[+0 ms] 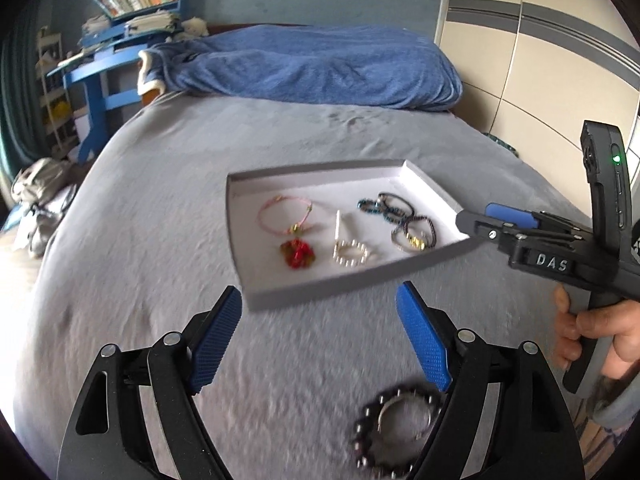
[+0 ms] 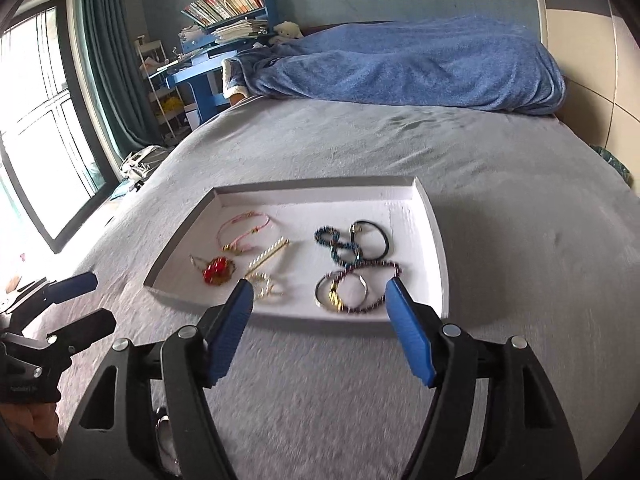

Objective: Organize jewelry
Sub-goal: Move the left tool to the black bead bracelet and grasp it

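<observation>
A shallow white tray (image 1: 276, 290) (image 2: 438, 240) lies on the grey bed and holds a pink cord bracelet (image 1: 282, 216) (image 2: 244, 230), a red bead piece (image 1: 298, 254) (image 2: 216, 272), a pearl bracelet (image 1: 352, 254) (image 2: 268, 286) and dark bracelets (image 1: 400, 220) (image 2: 352, 264). A dark beaded bracelet (image 1: 394, 428) lies on the bed outside the tray, just below my left gripper (image 1: 320, 344), which is open and empty. My right gripper (image 2: 320, 328) is open and empty in front of the tray; it also shows in the left wrist view (image 1: 492, 224).
A blue blanket (image 1: 312, 68) (image 2: 400, 64) lies bunched at the head of the bed. A blue desk with books (image 1: 116, 40) (image 2: 224, 40) stands beyond the bed's left side. A wardrobe (image 1: 540, 60) runs along the right. A window (image 2: 36, 120) is at left.
</observation>
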{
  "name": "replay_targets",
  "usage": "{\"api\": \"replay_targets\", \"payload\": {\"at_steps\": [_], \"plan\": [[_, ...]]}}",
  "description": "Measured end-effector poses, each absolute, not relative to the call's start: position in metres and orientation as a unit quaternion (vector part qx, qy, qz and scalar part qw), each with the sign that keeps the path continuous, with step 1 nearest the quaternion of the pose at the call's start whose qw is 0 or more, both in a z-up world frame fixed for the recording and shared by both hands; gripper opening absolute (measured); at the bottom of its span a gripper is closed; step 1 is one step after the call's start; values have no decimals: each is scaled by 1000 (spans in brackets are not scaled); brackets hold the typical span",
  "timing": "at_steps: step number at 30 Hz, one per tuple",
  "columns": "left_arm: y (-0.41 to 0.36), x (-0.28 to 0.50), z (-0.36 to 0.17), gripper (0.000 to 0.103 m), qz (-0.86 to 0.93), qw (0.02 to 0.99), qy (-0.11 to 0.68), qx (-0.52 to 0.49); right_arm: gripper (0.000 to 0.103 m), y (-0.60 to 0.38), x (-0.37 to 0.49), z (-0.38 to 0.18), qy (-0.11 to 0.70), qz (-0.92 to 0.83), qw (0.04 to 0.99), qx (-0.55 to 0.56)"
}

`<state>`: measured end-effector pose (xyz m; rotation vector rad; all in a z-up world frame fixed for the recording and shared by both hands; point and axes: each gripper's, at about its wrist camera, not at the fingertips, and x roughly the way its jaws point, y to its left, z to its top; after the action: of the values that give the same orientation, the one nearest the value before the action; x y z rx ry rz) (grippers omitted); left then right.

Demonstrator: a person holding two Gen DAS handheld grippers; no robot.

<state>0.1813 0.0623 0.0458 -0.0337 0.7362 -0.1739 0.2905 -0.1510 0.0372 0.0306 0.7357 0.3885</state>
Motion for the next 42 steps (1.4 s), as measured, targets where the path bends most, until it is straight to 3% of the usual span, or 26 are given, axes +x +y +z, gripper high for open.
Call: {"api": "replay_targets", "payload": {"at_steps": [17, 42], "plan": [[58, 126, 6, 81, -67, 905, 421, -11, 77, -169, 256, 33, 362, 185, 912, 56], [41, 105, -25, 81, -82, 882, 464, 19, 82, -153, 215, 10, 393, 196, 899, 2]]}}
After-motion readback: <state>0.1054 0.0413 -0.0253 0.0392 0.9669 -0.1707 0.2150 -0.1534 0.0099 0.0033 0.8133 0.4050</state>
